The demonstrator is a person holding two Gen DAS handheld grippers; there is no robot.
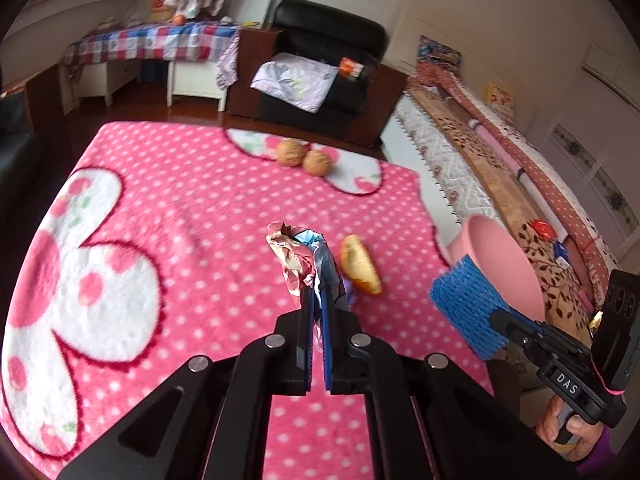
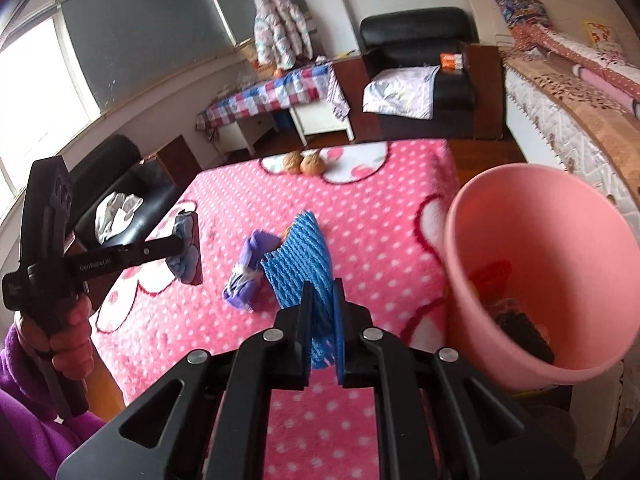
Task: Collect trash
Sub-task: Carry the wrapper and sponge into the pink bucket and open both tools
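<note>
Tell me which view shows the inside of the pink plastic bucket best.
Right wrist: the pink plastic bucket faces the camera, with dark and red items visible inside. Left wrist shows only its outer wall behind the blue foam net.

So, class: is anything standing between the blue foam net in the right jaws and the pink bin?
Nothing visible does. The right gripper grips the blue foam net, and the pink bin stands open just right of it, with only bare blanket between.

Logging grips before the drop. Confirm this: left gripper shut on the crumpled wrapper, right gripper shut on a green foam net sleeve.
Wrong colour. The right gripper is shut on a blue foam net sleeve, as the right wrist view shows. The left gripper is indeed shut on the crumpled wrapper.
</note>
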